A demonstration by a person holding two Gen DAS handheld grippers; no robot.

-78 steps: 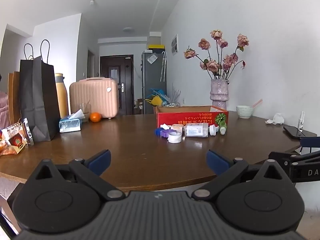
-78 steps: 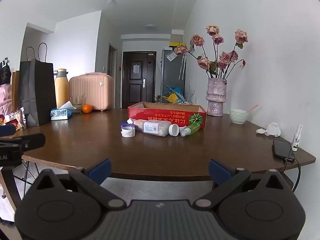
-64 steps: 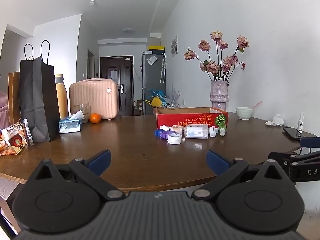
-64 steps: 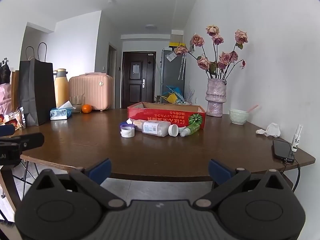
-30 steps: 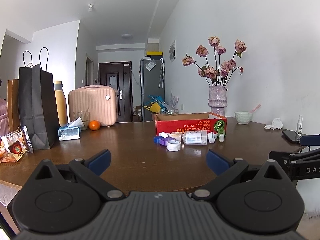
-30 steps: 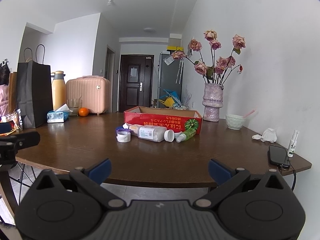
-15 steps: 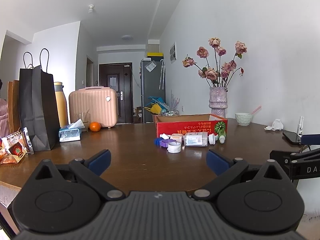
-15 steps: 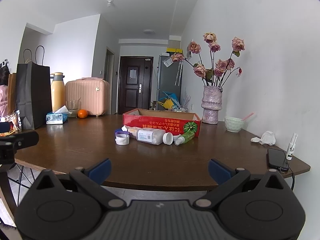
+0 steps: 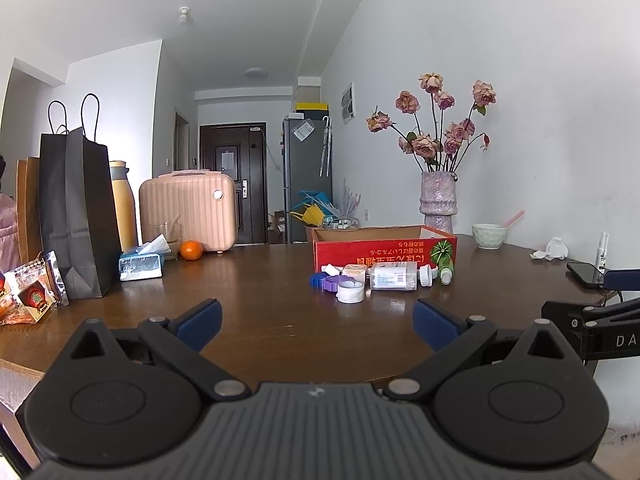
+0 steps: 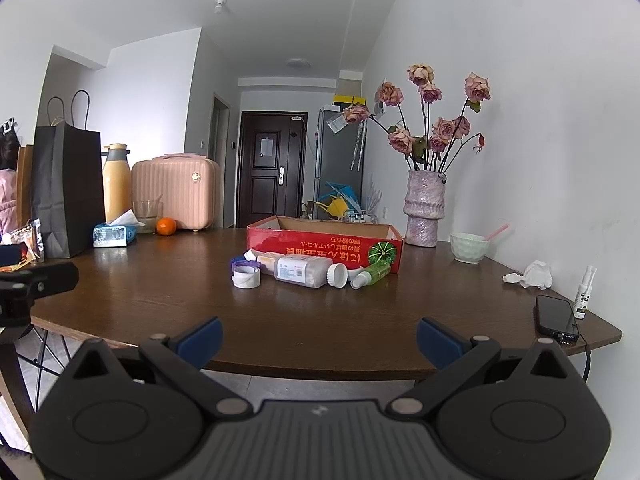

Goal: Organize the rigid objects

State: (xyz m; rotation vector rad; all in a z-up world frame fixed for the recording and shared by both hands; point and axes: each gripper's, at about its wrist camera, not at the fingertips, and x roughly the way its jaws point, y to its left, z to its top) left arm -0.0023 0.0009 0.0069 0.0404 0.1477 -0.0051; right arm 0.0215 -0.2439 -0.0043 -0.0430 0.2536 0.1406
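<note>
While level (wide apart), both hand-held grippers (image 9: pixel 316 320) (image 10: pixel 318 338).

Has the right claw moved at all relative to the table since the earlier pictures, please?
Yes. The right claw has risen and crept toward the table: in its own view the tabletop and red box sit lower and slightly larger than before. Its jaws stand wide open.

Red box (image 10: pixel 324 245) hides its contents; snack packets (image 9: pixel 24 300) cut off at left edge.
</note>
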